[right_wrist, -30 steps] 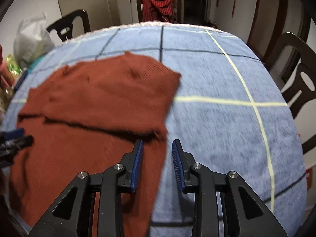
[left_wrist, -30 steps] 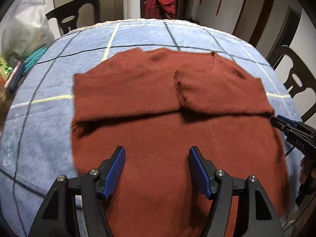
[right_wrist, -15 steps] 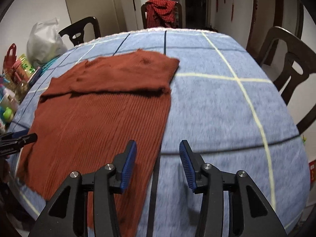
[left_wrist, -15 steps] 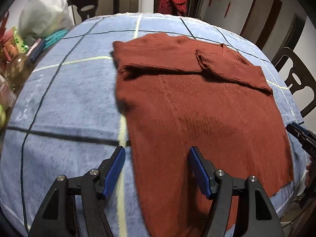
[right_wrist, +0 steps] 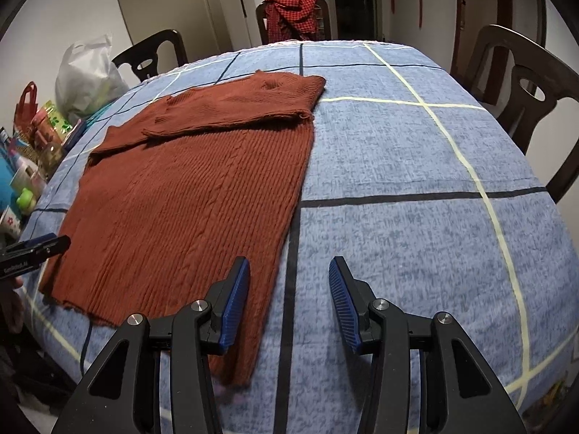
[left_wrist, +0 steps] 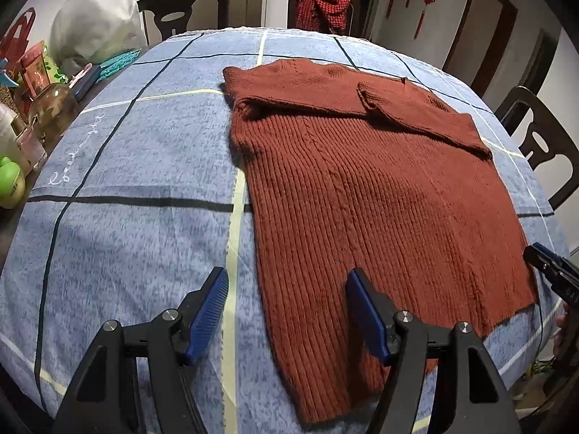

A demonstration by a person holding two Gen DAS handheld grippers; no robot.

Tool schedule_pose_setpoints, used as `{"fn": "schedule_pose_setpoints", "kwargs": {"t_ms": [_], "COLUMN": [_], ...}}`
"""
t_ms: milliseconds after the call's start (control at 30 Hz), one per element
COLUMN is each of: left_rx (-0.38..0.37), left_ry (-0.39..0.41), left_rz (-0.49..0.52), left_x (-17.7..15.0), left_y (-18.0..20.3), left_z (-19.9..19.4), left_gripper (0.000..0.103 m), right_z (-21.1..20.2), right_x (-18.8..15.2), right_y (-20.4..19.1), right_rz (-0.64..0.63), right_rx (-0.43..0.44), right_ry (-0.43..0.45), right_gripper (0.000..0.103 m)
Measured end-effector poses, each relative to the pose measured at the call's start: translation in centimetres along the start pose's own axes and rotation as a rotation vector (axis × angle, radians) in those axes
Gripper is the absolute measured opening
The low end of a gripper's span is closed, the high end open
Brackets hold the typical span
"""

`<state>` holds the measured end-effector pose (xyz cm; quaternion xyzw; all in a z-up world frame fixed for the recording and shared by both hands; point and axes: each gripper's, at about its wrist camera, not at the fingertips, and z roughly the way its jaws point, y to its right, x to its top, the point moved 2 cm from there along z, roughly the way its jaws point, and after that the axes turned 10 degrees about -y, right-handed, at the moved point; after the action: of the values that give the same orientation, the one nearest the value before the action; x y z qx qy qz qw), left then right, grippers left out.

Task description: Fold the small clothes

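A rust-brown ribbed sweater (left_wrist: 362, 181) lies flat on the blue checked tablecloth (left_wrist: 126, 166), its sleeves folded across the chest at the far end. My left gripper (left_wrist: 286, 311) is open above the sweater's near left corner; the hem edge runs beneath the gap and the pads hold nothing. In the right wrist view the sweater (right_wrist: 202, 188) fills the left half. My right gripper (right_wrist: 289, 296) is open over its near right edge, left pad above the knit, right pad above bare cloth. Each gripper's tip shows in the other view: the right gripper (left_wrist: 550, 271), the left gripper (right_wrist: 36, 249).
Dark chairs (right_wrist: 521, 101) ring the round table; one at the far side carries a red checked cloth (left_wrist: 322, 3). A white plastic bag (left_wrist: 94, 18), jars and bottles (left_wrist: 43, 108) crowd the left rim. The cloth right of the sweater (right_wrist: 416, 181) is bare.
Both grippers have drawn back from the folded sleeves toward the near hem and out to the sweater's side edges. The right jaws have widened. The sweater has stayed put.
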<state>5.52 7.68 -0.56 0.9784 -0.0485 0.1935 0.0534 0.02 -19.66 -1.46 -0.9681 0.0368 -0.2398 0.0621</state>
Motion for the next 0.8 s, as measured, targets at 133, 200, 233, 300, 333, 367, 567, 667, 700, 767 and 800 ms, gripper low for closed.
{"fn": "schedule_pose_setpoints", "kwargs": {"t_ms": [133, 200, 233, 300, 333, 367, 567, 667, 700, 767, 800], "left_rx": [0.006, 0.014, 0.020, 0.027, 0.025, 0.021, 0.017, 0.000, -0.001, 0.005, 0.005], "left_ry": [0.027, 0.027, 0.025, 0.025, 0.029, 0.030, 0.031, 0.030, 0.027, 0.021, 0.020], "left_rz": [0.006, -0.001, 0.007, 0.021, 0.023, 0.023, 0.028, -0.002, -0.004, 0.012, 0.021], "left_x": [-0.7, -0.9, -0.9, -1.2, -1.4, -1.5, -2.3, -2.7, -2.9, -3.3, -3.4], "left_y": [0.1, 0.1, 0.3, 0.5, 0.5, 0.5, 0.4, 0.2, 0.3, 0.5, 0.6], "left_z": [-0.1, -0.2, -0.2, -0.3, -0.3, -0.4, -0.8, -1.1, -1.1, -1.2, -1.2], "left_gripper": [0.071, 0.072, 0.073, 0.074, 0.074, 0.074, 0.074, 0.074, 0.074, 0.074, 0.074], "right_z": [0.0, -0.1, -0.2, -0.2, -0.3, -0.3, -0.7, -0.7, -0.7, -0.8, -0.8], "right_x": [-0.7, -1.0, -1.2, -1.5, -1.7, -1.8, -2.5, -2.8, -2.8, -2.9, -3.0], "right_y": [-0.5, -0.5, -0.5, -0.6, -0.7, -0.8, -0.7, -1.0, -1.0, -1.2, -1.2], "right_rz": [-0.011, 0.003, 0.014, 0.016, 0.010, 0.005, 0.021, 0.000, -0.007, -0.015, -0.015], "right_rx": [-0.007, 0.004, 0.010, 0.004, -0.002, -0.007, 0.002, -0.010, -0.015, -0.025, -0.028], "right_ry": [0.010, 0.014, 0.016, 0.020, 0.021, 0.021, 0.027, 0.016, 0.013, 0.008, 0.006], "right_gripper": [0.052, 0.054, 0.054, 0.054, 0.054, 0.054, 0.054, 0.054, 0.054, 0.054, 0.054]}}
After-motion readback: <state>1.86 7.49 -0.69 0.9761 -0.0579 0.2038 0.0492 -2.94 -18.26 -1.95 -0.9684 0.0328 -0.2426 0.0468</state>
